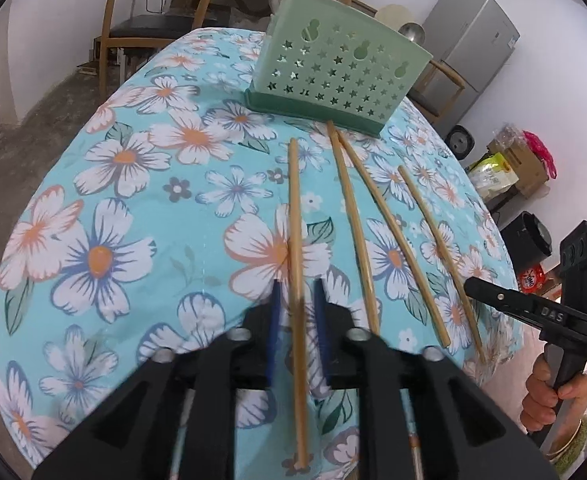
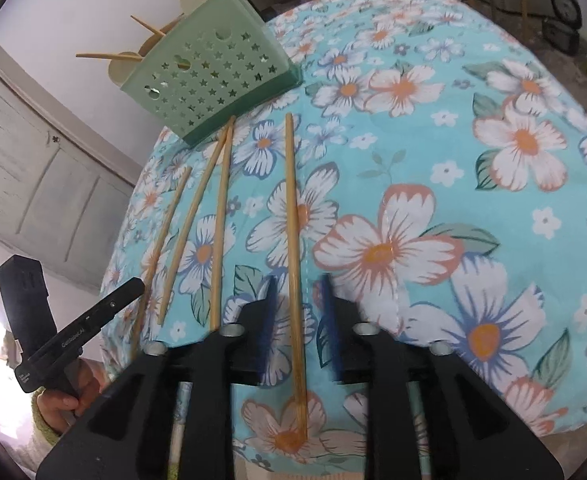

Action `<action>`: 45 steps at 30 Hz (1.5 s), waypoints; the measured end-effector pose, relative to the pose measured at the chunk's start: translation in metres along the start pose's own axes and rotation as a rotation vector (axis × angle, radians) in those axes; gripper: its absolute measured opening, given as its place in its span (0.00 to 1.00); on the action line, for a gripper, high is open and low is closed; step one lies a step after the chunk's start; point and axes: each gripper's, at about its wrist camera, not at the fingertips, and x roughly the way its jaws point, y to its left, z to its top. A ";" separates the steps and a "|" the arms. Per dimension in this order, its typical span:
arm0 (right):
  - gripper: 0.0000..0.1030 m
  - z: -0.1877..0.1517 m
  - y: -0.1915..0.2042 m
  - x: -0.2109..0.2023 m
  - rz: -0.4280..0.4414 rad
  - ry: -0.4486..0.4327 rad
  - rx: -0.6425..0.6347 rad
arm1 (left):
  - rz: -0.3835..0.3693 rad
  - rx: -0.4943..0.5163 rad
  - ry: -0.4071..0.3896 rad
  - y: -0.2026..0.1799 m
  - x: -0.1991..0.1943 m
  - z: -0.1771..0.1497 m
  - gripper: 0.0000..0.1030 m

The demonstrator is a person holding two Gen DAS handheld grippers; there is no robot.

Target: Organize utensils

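Several wooden chopsticks lie side by side on the floral tablecloth, pointing at a green perforated utensil basket (image 1: 335, 68) that also shows in the right wrist view (image 2: 209, 76). My left gripper (image 1: 298, 300) is open, its blue-padded jaws straddling the leftmost chopstick (image 1: 294, 216) without closing on it. My right gripper (image 2: 297, 296) is open, straddling a chopstick (image 2: 292, 208) the same way. Each view shows the other hand-held gripper at its edge. The basket holds some chopsticks and spoons.
The round table (image 1: 133, 208) has a turquoise flower cloth. Behind it stand wooden chairs (image 1: 157, 20), a grey fridge (image 1: 469, 40), boxes and bags (image 1: 513, 164). A door (image 2: 33, 160) is on the left of the right wrist view.
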 end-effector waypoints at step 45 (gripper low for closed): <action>0.92 0.000 0.023 0.026 -0.072 0.031 -0.145 | -0.243 -0.087 -0.019 0.024 0.006 0.000 0.94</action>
